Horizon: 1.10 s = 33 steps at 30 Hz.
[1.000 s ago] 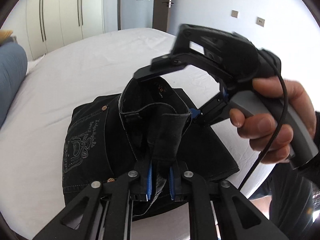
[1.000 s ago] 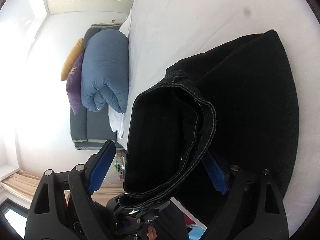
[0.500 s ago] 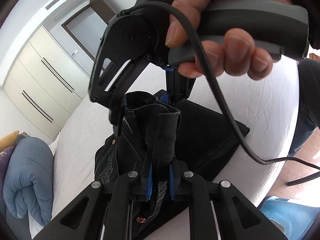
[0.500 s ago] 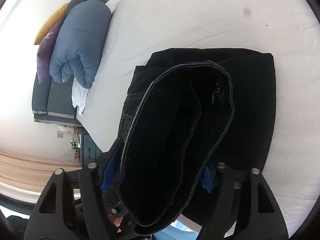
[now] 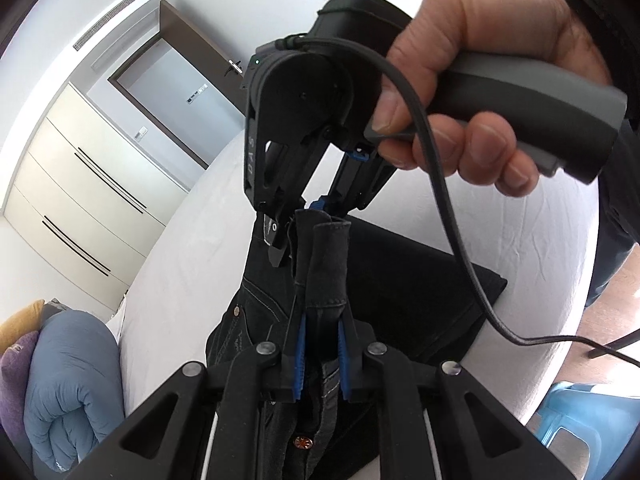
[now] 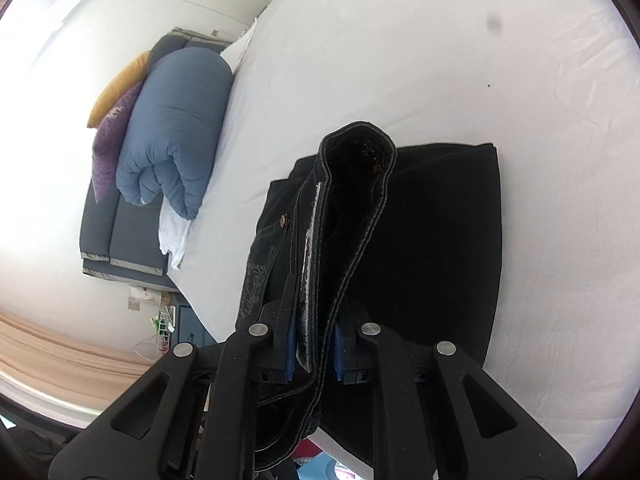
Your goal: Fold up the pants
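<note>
At the far left of both views, a rolled blue duvet [image 5: 68, 380] lies at one end of the bed [image 5: 192, 248], with a purple cushion [image 6: 112, 136] and a yellow cushion [image 6: 120, 84] against it. The bed is the landmark here: its white sheet fills most of the right wrist view.

The black pants [image 6: 436, 240] lie folded into a compact stack near the edge of the bed, well apart from the duvet. In the right wrist view the stack's long axis runs from the gripper away across the sheet. The waistband is lifted off the stack, standing up as a narrow fold between the two grippers, its opening squeezed into a slot.

In the left wrist view, the left gripper [image 5: 320, 356] has its blue pads pressed together on one end of this raised waistband. Above and beyond it, the right gripper [image 5: 308, 216] bites the other end, carried by a hand [image 5: 472, 76] wrapped around the grey handle, a black cable [image 5: 448, 232] trailing from it to the right.

In its own view, the right gripper's jaws are closing with the doubled waistband between the pads, which already press on the cloth.
</note>
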Tool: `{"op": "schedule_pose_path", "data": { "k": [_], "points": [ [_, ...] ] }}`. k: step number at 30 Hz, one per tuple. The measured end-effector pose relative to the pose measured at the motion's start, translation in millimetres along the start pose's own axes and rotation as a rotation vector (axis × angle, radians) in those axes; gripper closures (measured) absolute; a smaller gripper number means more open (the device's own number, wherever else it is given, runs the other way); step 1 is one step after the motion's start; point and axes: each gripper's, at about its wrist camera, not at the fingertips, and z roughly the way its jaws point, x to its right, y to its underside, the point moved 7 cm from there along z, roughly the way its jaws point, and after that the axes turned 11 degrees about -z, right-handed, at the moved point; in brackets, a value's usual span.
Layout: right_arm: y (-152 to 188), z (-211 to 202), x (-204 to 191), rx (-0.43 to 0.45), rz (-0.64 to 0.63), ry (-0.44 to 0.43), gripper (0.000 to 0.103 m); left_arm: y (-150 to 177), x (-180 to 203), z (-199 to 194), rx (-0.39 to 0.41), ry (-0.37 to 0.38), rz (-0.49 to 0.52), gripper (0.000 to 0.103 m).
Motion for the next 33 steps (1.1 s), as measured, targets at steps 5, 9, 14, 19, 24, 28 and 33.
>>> {"op": "schedule_pose_path", "data": {
  "k": [5,9,14,19,24,28,33],
  "points": [
    [7,-5,27,0.030,0.042,-0.011,0.091,6,19,18,-0.047,0.044,0.038,0.090],
    [31,-4,49,0.072,0.115,-0.028,0.091,20,37,21,-0.072,0.085,0.071,0.090],
    [57,-7,66,0.141,0.193,-0.060,0.091,29,43,20,-0.081,0.125,0.098,0.090],
    [61,-4,63,0.150,0.179,-0.043,0.091,30,31,28,-0.091,0.141,0.059,0.090],
    [63,3,72,0.130,0.195,-0.092,0.092,28,23,32,-0.112,0.184,-0.049,0.077],
    [60,1,71,0.094,0.198,-0.098,0.085,22,-3,13,-0.091,0.292,-0.223,0.040],
    [61,-38,78,0.163,0.233,-0.040,0.077,22,-66,-11,-0.053,0.328,-0.452,0.022]
  ]
}}
